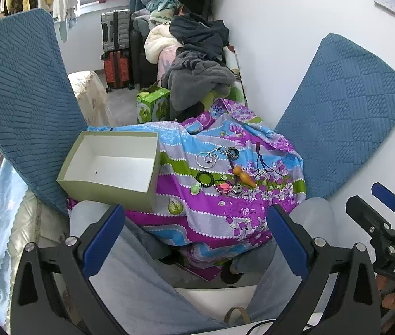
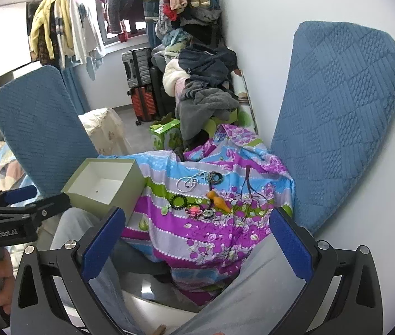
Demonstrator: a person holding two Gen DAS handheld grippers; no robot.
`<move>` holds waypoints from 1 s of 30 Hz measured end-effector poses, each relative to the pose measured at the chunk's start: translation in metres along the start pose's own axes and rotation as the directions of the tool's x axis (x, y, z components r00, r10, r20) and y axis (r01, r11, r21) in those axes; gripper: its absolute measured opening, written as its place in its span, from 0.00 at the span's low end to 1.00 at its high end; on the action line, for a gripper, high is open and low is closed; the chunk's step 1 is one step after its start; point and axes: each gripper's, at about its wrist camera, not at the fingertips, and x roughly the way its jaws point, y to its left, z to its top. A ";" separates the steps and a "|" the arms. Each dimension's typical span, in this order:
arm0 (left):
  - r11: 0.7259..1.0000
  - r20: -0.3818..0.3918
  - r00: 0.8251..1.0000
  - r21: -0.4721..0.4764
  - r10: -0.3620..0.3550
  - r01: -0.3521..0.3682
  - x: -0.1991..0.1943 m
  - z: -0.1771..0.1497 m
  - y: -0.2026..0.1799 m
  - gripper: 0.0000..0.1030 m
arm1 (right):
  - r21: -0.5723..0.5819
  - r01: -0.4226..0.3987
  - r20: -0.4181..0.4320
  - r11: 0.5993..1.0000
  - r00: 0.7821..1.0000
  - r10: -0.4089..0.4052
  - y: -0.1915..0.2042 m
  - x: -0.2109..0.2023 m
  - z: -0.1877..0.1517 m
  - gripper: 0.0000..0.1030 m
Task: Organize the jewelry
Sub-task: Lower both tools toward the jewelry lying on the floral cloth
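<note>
Jewelry loose on cloth, box empty

Your left gripper and right gripper hang near, jaws wide, holding nothing. Jewelry lies clustered on the cloth, right of the box, apart from it.

Ahead of both your tongs the way to the jewelry cluster is open from above: nothing stands over the patterned cloth between the blue fingers and the pieces. Left of the left tongs, the open box sits tilted on the cloth's edge, its near wall facing you and its mouth clear. Beyond it a blue cushion hems in the left side; a second blue cushion and the white wall close off the right of the right tongs. Below both, your trouser legs crowd the low approach.
</note>
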 end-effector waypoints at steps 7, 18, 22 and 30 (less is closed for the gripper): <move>1.000 -0.015 1.000 0.006 0.025 -0.025 0.021 0.007 0.003 0.98 | 0.044 -0.027 -0.036 0.999 0.999 0.028 -0.010 0.021 0.002 1.00; 0.999 -0.026 0.999 -0.026 0.029 -0.030 0.053 0.024 0.005 0.98 | -0.014 -0.051 -0.035 0.999 0.998 0.051 -0.013 0.051 0.019 1.00; 0.999 -0.043 0.999 -0.049 0.022 -0.024 0.067 0.029 0.011 0.98 | -0.021 -0.059 -0.054 0.998 0.997 0.057 -0.018 0.070 0.019 1.00; 0.994 -0.070 0.997 -0.107 0.010 -0.018 0.094 0.038 0.017 0.97 | -0.012 -0.088 -0.089 0.996 0.992 0.087 -0.031 0.104 0.022 0.84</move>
